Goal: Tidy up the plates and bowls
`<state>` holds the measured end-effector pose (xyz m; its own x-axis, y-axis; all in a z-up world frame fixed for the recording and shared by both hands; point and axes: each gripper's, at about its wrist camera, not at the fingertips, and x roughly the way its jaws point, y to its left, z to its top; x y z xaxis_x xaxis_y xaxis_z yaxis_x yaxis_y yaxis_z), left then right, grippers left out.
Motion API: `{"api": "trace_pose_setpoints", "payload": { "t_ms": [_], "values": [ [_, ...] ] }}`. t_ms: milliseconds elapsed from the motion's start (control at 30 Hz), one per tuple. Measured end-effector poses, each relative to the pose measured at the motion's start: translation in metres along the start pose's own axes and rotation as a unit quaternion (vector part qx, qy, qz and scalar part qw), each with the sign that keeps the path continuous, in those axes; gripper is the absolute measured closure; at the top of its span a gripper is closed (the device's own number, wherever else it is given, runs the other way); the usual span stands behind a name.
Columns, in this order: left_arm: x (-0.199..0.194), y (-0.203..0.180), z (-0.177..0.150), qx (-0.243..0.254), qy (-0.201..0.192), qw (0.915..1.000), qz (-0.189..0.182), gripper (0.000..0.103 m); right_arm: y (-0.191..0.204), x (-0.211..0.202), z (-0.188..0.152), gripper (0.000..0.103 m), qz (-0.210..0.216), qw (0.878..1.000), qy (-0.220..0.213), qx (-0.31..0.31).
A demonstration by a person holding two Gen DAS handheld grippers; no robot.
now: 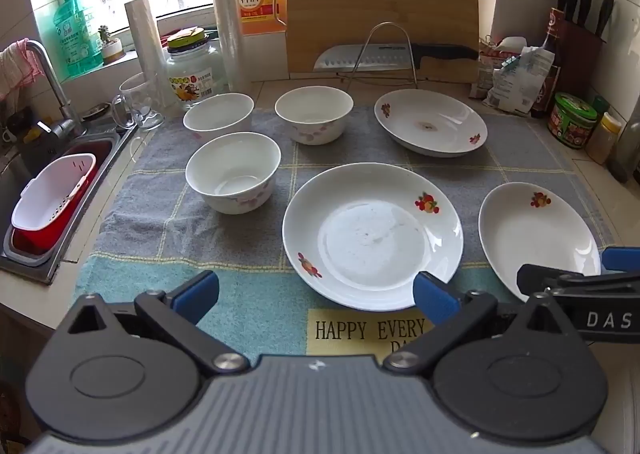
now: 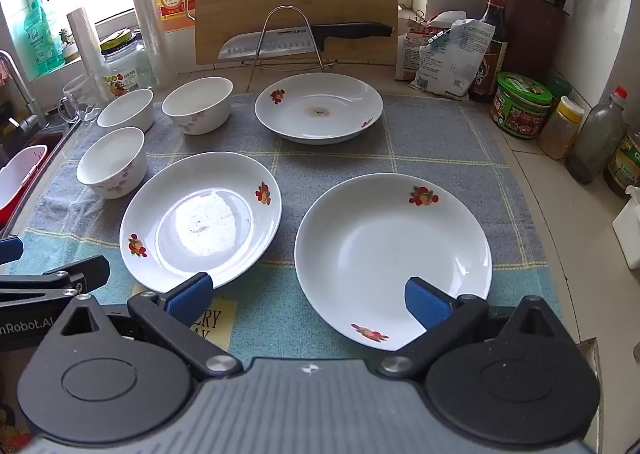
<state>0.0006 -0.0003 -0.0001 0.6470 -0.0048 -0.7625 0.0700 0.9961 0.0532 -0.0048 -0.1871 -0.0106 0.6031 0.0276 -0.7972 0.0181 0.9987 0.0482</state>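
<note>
Left wrist view: three plates and three bowls are listed on a checked cloth spread over the counter.

- Bowls: near bowl, far-left bowl, far-middle bowl; grouped at left, all upright, mouths up.
- Plates: centre plate near; far plate at far right; right plate near right. All lie flat, face up; being round, no long axis is shown.
- Handling, as judged: glazed ceramic, stiff, slippery, breakable, moderately heavy. Hold is best taken at the rim, one pad above and one below for plates, one inside and one outside the wall for bowls.
- Left gripper: jaws spread wide, nothing held, above the near edge of the cloth.
- Right gripper: jaws spread wide, nothing held, over the right plate's near rim.
</note>
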Motion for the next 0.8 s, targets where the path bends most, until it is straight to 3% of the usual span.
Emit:
{"api": "trace_pose_setpoints", "payload": {
  "t_ms": [800],
  "values": [
    [-0.0058,0.0016,0.0015,-0.008,-0.008,0.9999,0.000,0.001,0.0001,-0.0024,-0.0001,0.000,0.001,1.000,-0.006,0.000]
  ]
}}
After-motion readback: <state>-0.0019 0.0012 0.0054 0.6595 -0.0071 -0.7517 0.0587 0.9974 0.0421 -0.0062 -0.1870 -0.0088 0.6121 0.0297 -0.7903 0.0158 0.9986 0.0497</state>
